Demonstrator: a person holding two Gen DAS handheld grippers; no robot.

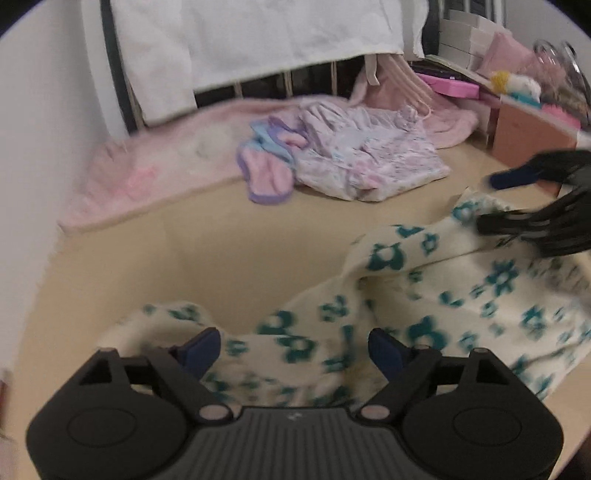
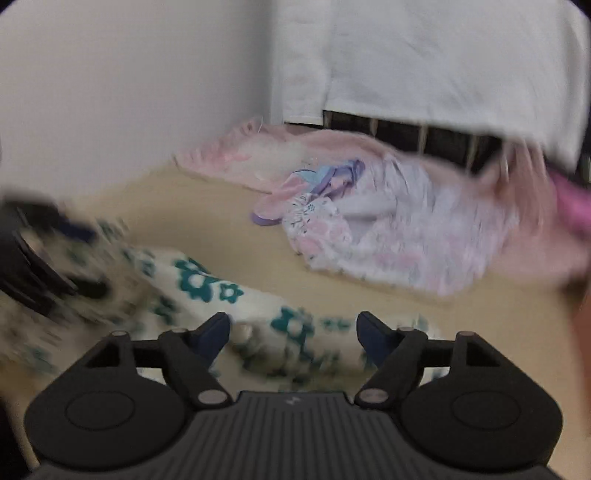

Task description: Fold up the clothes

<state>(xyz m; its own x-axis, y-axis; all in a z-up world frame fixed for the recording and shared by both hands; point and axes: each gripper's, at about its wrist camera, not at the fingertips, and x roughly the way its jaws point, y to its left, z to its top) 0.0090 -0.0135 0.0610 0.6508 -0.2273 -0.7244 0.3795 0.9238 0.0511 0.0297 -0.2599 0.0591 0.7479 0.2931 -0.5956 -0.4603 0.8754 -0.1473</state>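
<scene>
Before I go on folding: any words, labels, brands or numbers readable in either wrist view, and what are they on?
None readable.
Left gripper body: small pale mark, no legible letters.
Right gripper body: same kind of mark, blurred.
Boxes at the back: no print made out.

Beige surface, cream teal-flowered garment spread on it, pastel clothes pile, pink blanket behind

Two grippers are showing: the left gripper and the right gripper. One cream garment with teal flowers is lying at lower right. One pale floral garment and one pink-and-purple piece are lying at centre. One pink blanket is sitting at left.
</scene>
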